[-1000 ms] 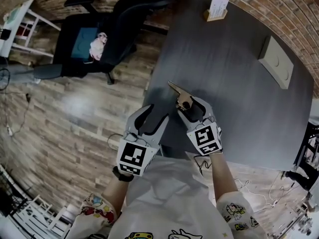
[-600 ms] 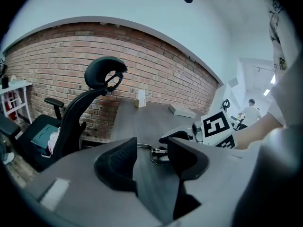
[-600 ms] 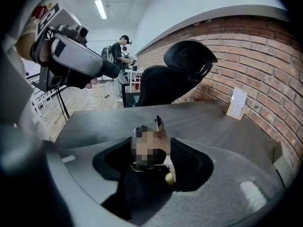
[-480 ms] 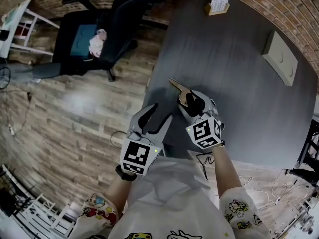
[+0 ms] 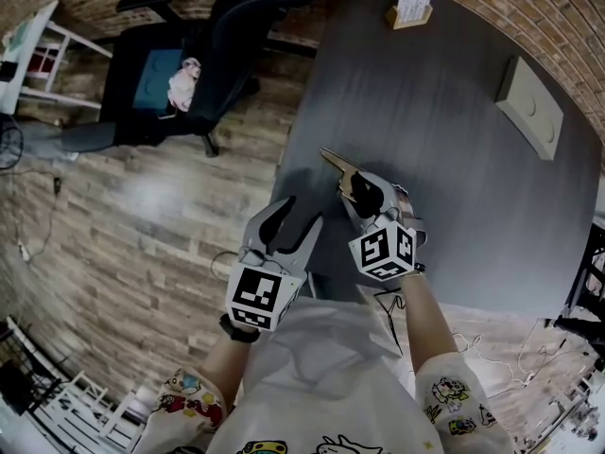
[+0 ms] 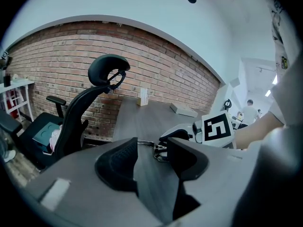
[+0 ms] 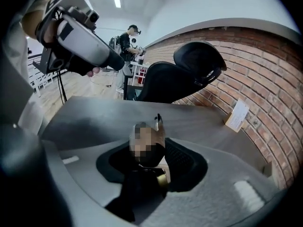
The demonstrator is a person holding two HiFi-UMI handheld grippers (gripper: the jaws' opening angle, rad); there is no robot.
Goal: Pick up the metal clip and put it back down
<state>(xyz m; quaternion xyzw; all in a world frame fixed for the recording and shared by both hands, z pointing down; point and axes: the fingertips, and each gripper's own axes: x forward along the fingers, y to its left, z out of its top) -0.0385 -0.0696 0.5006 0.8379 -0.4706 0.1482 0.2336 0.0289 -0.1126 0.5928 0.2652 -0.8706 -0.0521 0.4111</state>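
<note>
The metal clip (image 5: 342, 170), brass-coloured with a pointed end, lies on the dark grey table (image 5: 444, 159) near its left front edge. My right gripper (image 5: 367, 192) reaches over it from the near side. Its jaws have just been closing, and in the right gripper view the clip (image 7: 158, 126) stands between the black pads, which press on both sides of it; my right gripper (image 7: 151, 162) is shut on it. My left gripper (image 5: 288, 218) hovers open at the table's front-left corner with nothing between its fingers. Past its jaws the left gripper view shows the clip (image 6: 158, 150).
A black office chair (image 5: 189, 74) stands on the wooden floor left of the table. A card holder (image 5: 411, 12) sits at the table's far edge and a pale flat box (image 5: 531, 119) at the far right. A person (image 7: 130, 41) stands far off in the room.
The right gripper has rolled, its marker cube turning, and its jaws have narrowed onto the clip. The left gripper has hardly moved. The clip stays on the table.
</note>
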